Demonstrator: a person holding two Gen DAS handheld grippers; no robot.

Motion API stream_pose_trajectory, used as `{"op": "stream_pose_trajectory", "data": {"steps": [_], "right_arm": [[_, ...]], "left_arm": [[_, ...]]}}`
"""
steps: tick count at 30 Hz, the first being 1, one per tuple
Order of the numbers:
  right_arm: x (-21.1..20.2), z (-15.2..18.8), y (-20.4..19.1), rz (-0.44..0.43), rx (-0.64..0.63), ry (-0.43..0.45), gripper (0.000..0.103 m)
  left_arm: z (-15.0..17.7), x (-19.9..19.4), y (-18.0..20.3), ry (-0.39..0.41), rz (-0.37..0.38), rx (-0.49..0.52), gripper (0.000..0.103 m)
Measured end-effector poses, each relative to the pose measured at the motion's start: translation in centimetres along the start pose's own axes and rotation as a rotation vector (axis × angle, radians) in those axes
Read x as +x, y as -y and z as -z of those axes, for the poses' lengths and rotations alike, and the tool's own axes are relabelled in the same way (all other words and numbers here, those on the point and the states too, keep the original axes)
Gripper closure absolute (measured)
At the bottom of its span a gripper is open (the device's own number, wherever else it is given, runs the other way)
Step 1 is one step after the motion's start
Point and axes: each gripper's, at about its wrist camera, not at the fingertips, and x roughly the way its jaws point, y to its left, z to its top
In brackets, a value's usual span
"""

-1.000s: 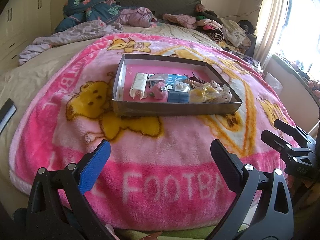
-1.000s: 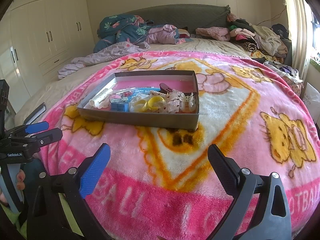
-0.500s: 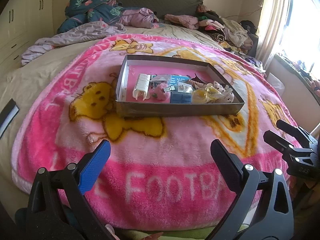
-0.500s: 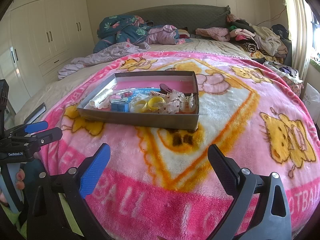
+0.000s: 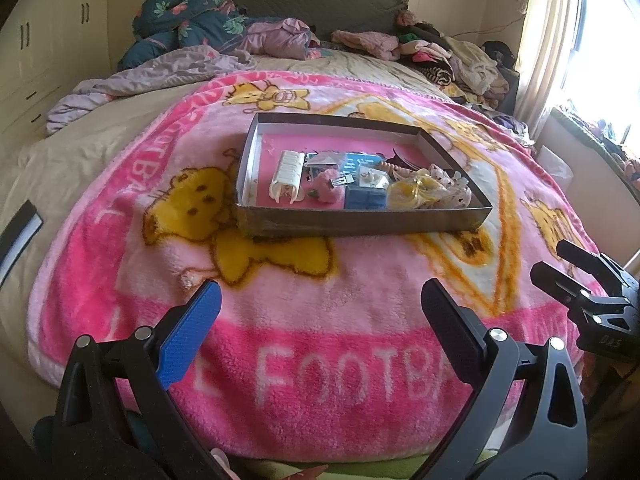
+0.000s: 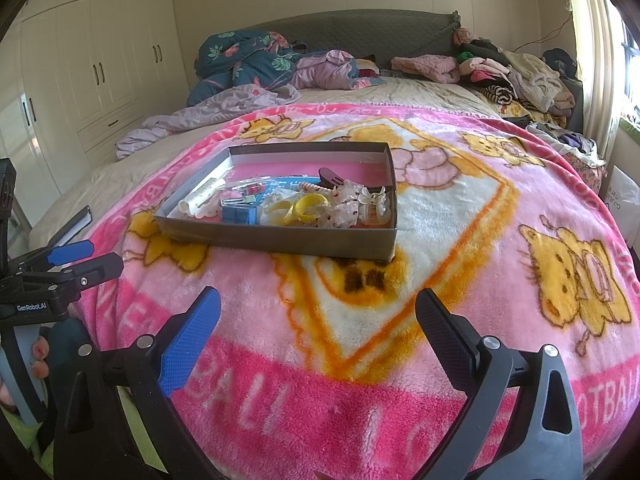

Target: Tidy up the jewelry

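Note:
A shallow grey cardboard box (image 5: 360,222) with a pink floor sits on the pink cartoon blanket (image 5: 320,320); it also shows in the right wrist view (image 6: 280,238). Inside lie a white hair clip (image 5: 286,174), a pink fluffy clip (image 5: 328,188), a small blue box (image 5: 364,196), yellow bangles (image 5: 412,192) and a spotted bow (image 5: 452,192). My left gripper (image 5: 320,304) is open and empty, near the bed's front edge, well short of the box. My right gripper (image 6: 318,316) is also open and empty, short of the box.
Piled clothes (image 6: 512,68) and a floral quilt (image 6: 244,60) lie at the bed's head. White wardrobes (image 6: 80,64) stand on the left, a window with a curtain (image 5: 548,40) on the right. A dark flat object (image 5: 20,232) lies at the bed's left edge.
The left wrist view has shifted slightly, so the box sits a little more to the right and lower. The right gripper is almost still. Both stay open.

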Motion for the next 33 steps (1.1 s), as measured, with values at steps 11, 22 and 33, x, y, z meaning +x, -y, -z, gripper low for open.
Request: {"op": "stream_pose_trajectory", "data": {"steps": [11,22,33], "right_arm": [[-0.03,0.02,-0.02,0.000,-0.001,0.001,0.008],[-0.14,0.03,-0.02,0.000,0.000,0.002,0.008],[-0.53,-0.11,0.28,0.009,0.007,0.010,0.008]], "left_arm": [[-0.10,0.00,-0.24,0.001,-0.005,0.002,0.011],[-0.08,0.10,-0.26,-0.002,-0.004,0.004,0.011],[0.18,0.49,-0.53,0.008,-0.016,-0.001,0.011]]}}
